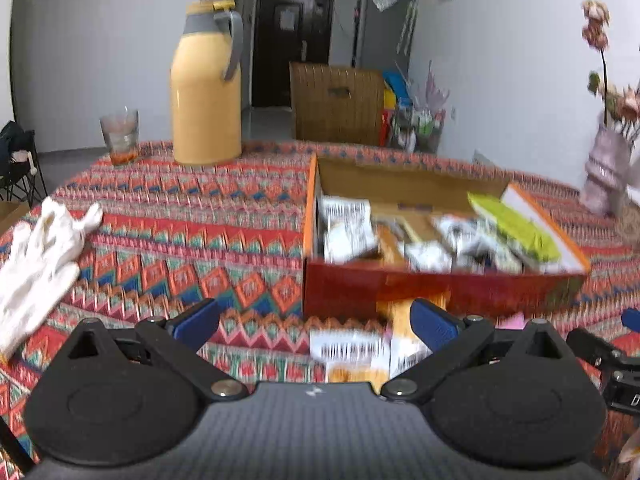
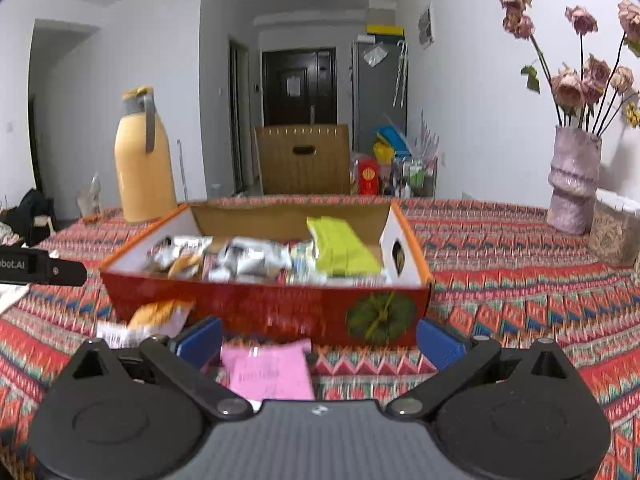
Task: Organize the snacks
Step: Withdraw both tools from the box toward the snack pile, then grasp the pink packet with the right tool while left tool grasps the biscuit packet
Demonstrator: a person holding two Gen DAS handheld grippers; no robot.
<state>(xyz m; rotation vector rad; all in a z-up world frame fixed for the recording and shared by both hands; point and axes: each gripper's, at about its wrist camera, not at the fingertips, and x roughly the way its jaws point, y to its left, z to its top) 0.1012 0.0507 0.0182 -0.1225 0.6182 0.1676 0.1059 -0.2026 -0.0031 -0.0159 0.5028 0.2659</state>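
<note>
Red box (image 2: 264, 312) lies long axis left-right near the table's (image 2: 500, 280) front edge, full of snack packets (image 2: 256, 258); pink packet (image 2: 272, 372) lies flat before it; left gripper (image 1: 316, 322) and right gripper (image 2: 320, 338) both spread, empty.

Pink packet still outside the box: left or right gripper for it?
Right. The pink packet lies on the cloth between the open right gripper, just short of the box. The open left gripper faces the orange packets instead.

Red cardboard box with orange rim (image 2: 256, 308) bore a green pumpkin print (image 2: 380, 316); woven tablecloth (image 1: 180, 248) was red-blue-teal zigzag (diamonds too); flat snack packet (image 2: 272, 372) was pink; thermos jug (image 1: 206, 88) was yellow, grey-handled.
</note>
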